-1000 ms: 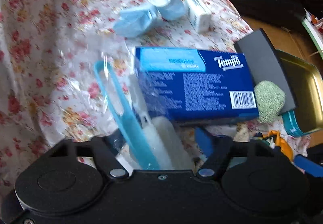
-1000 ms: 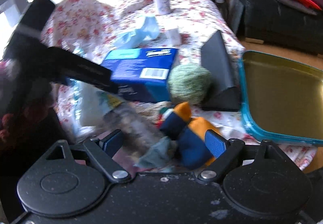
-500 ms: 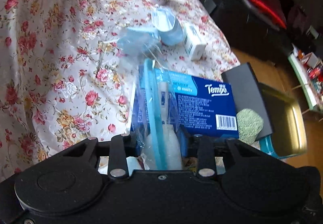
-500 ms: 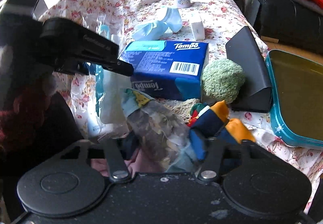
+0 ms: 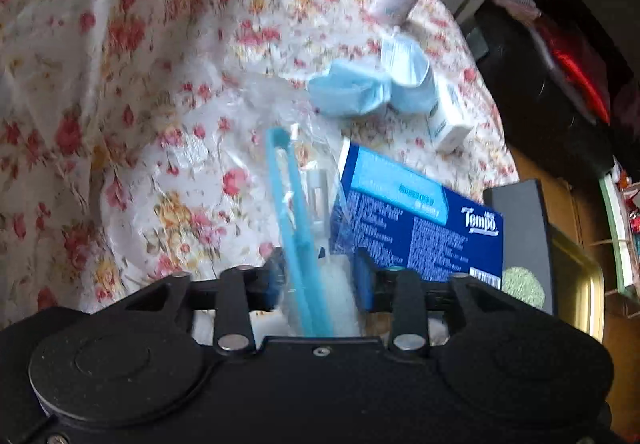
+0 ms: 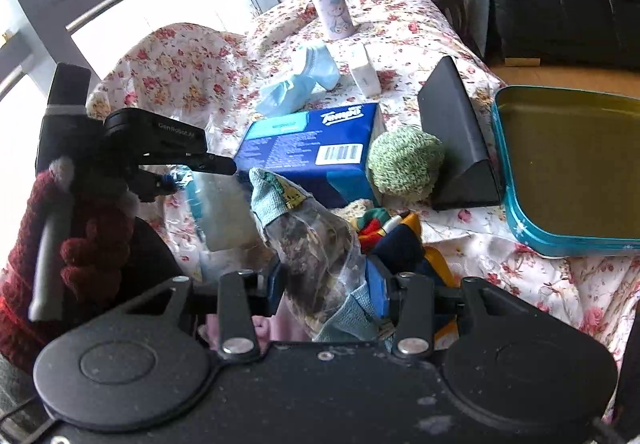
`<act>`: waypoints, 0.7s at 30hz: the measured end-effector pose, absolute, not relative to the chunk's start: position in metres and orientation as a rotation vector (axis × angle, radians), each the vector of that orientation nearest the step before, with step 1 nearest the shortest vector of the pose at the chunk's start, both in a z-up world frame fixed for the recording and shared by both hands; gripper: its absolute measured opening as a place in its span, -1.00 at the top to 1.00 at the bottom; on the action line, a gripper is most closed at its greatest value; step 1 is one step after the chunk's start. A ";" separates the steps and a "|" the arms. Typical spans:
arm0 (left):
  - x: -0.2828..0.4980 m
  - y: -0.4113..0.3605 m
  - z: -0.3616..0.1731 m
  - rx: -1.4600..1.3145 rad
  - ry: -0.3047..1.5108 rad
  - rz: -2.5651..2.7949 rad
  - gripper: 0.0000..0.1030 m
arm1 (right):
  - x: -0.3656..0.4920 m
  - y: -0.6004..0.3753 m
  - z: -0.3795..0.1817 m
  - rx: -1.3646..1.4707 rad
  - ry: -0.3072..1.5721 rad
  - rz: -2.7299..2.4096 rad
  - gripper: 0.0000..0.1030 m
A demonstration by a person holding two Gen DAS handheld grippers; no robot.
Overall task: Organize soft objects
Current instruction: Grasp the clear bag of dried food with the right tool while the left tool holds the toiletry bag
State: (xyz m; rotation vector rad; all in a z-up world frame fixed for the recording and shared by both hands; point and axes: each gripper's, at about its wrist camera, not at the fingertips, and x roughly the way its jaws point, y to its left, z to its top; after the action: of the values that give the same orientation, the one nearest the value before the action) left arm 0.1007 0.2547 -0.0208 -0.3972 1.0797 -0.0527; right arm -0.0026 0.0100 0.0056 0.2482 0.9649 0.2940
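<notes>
My left gripper (image 5: 320, 280) is shut on a clear plastic bag (image 5: 304, 204) that holds a blue handled brush and a white soft piece, lifted above the floral cloth. It shows in the right wrist view (image 6: 176, 180) at the left. My right gripper (image 6: 326, 286) is shut on a clear bag with a grey-brown soft item (image 6: 316, 240) and pale blue fabric. A blue Tempo tissue box (image 6: 316, 152), a green knitted ball (image 6: 404, 160) and colourful socks (image 6: 400, 236) lie just beyond.
An open teal tin with a gold inside (image 6: 568, 172) sits at the right, by a black wedge-shaped case (image 6: 456, 132). Blue face masks (image 5: 352, 92), a small white box (image 5: 448, 124) and a lilac bottle (image 6: 328, 0) stand farther back on the floral cloth (image 5: 120, 84).
Both grippers closed on their bags and lifted them. The left gripper has tilted up and back; the right one has risen, showing more of the table.
</notes>
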 end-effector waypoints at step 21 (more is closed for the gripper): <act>0.089 0.195 -0.038 -0.095 1.240 -0.186 -0.84 | 0.001 0.027 -0.010 0.143 0.976 0.279 -0.30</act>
State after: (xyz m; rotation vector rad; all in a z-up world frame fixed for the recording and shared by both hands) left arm 0.0893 0.1952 -0.0385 -0.0945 1.2399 -0.1856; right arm 0.0008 0.0273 -0.0105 0.1435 0.9763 0.2794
